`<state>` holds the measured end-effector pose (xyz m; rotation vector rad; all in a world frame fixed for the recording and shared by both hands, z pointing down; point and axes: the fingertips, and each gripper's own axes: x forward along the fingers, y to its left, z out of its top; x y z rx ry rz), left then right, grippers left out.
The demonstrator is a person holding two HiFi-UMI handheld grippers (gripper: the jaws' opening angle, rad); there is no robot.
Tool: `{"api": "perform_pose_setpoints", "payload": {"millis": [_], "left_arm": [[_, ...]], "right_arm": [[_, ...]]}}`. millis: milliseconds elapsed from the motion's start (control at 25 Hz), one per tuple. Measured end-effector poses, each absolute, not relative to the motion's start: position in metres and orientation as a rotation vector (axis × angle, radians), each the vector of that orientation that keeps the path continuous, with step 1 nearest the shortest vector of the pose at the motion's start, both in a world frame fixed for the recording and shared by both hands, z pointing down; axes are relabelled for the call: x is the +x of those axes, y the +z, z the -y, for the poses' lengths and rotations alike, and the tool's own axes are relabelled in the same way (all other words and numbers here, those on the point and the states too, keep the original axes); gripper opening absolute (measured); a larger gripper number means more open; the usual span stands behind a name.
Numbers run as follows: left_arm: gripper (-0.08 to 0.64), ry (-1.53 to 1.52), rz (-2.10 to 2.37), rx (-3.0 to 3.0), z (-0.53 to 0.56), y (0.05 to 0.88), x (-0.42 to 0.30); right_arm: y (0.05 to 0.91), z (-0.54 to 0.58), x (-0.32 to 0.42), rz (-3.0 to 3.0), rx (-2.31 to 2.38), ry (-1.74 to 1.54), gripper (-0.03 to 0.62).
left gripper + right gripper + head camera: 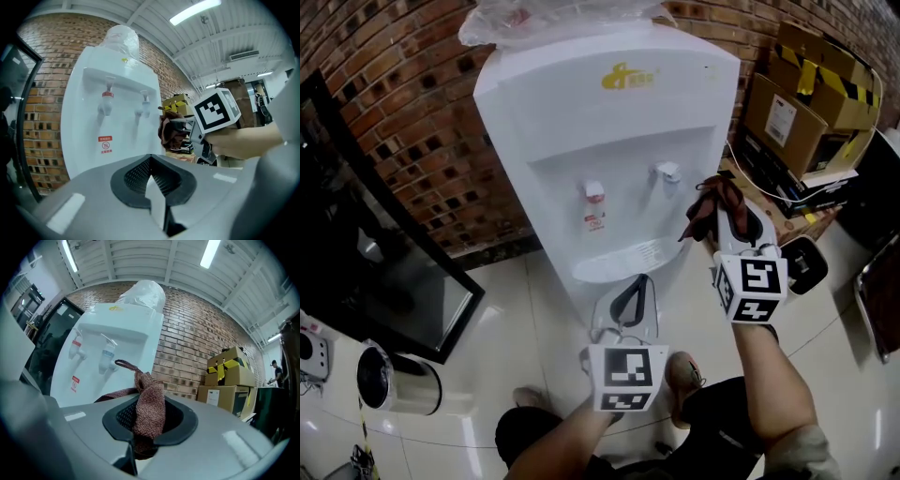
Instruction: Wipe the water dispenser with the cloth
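Note:
The white water dispenser [609, 122] stands against a brick wall, with a red tap [594, 190] and a pale tap [667, 172] over its drip tray [623, 261]. My right gripper [719, 212] is shut on a brown cloth [709, 208], held just right of the pale tap, near the dispenser's right side. In the right gripper view the cloth [150, 404] stands up from between the jaws, with the dispenser [117, 333] ahead on the left. My left gripper [639, 281] is low in front of the drip tray, shut and empty; its own view shows the dispenser [89, 154] and the cloth [168, 131].
Cardboard boxes [806, 103] are stacked to the dispenser's right, with cables by them. A dark glass-fronted cabinet [366, 253] stands on the left, and a round metal bin [394, 380] is below it. A clear plastic bag [553, 19] covers the dispenser's top. The floor is glossy white tile.

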<state>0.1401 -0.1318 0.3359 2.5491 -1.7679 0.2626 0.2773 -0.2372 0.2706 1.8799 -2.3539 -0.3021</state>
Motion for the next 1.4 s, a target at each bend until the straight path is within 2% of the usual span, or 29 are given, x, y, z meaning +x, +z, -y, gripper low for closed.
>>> {"api": "perform_pose_setpoints", "payload": {"millis": [320, 760, 1040, 1400], "left_arm": [[0.0, 0.203, 1.891, 2.47, 0.124, 0.314, 0.085], [0.0, 0.298, 2.233, 2.188, 0.103, 0.3, -0.065], [0.0, 0.226, 2.194, 2.175, 0.099, 0.3, -0.072], [0.0, 0.256, 2.147, 2.199, 0.11, 0.308, -0.066]], "right_arm": [[0.259, 0.19, 0.22, 2.508, 1.646, -0.414, 0.083], [0.292, 0.119, 0.037, 2.686, 0.992, -0.657, 0.084], [0.32, 0.116, -0.022, 2.685, 0.864, -0.698, 0.084], [0.329, 0.146, -0.016, 2.668, 0.893, -0.662, 0.084]]}}
